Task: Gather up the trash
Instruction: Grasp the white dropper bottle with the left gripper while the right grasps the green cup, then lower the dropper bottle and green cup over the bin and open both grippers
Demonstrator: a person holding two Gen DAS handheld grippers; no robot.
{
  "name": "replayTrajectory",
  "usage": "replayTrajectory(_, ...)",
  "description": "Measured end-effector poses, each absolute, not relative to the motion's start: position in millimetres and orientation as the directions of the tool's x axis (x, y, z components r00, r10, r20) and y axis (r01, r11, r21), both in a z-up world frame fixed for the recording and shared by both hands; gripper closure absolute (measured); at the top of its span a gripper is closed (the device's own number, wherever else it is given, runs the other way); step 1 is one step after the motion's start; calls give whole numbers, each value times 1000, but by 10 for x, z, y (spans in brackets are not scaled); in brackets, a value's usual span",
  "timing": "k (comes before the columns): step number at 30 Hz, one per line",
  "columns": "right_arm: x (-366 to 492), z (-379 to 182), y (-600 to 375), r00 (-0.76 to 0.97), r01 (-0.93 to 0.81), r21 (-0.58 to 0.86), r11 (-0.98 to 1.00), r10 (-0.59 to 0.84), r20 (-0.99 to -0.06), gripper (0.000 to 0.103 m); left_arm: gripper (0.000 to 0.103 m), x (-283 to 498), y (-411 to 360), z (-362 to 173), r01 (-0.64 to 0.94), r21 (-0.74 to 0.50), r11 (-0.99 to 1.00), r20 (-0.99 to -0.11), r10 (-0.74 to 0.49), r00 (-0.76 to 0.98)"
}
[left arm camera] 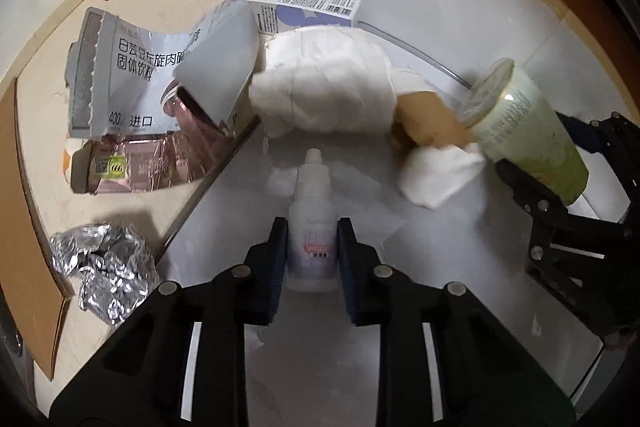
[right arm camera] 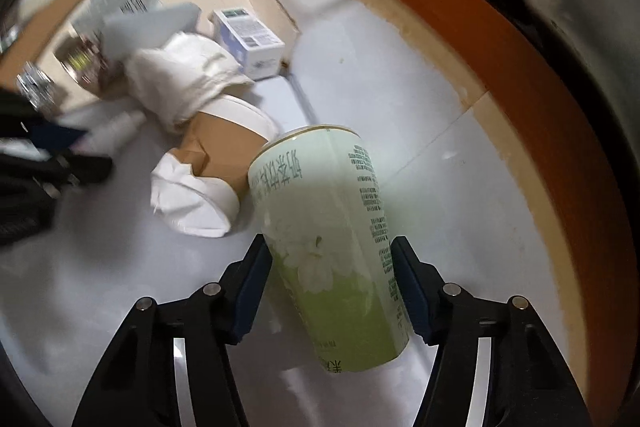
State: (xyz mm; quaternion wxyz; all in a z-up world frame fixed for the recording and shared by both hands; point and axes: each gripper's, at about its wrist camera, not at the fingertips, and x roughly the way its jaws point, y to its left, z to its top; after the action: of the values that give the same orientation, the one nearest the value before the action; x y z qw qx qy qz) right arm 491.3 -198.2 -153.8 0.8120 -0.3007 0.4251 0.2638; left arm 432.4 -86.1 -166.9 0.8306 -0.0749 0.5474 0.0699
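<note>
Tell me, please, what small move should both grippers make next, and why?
Probably lift both straight up. The left gripper has its pads against the sides of the small white bottle, and the right gripper has its pads on the green cup. Both things lie on the white floor, so each should be raised clear of the tissue nearby.

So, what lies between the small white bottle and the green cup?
In the left wrist view, a brown paper cup stuffed with white tissue lies between the small white bottle and the green cup.
</note>
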Motion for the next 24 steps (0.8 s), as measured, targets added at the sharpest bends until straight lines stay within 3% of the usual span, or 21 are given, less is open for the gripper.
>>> replayTrajectory(10, 4621, -1506, -1986, 287, -664, 87, 742, 361, -887, 44, 82, 3875, -747, -1562, -177, -104, 979, -908, -21, 418)
replayTrajectory(24, 3318, -1256, -2144, 214, -567, 340, 750, 533, -818, 46, 82, 2709, -661, -1090, -117, -202, 972, -876, -126, 465)
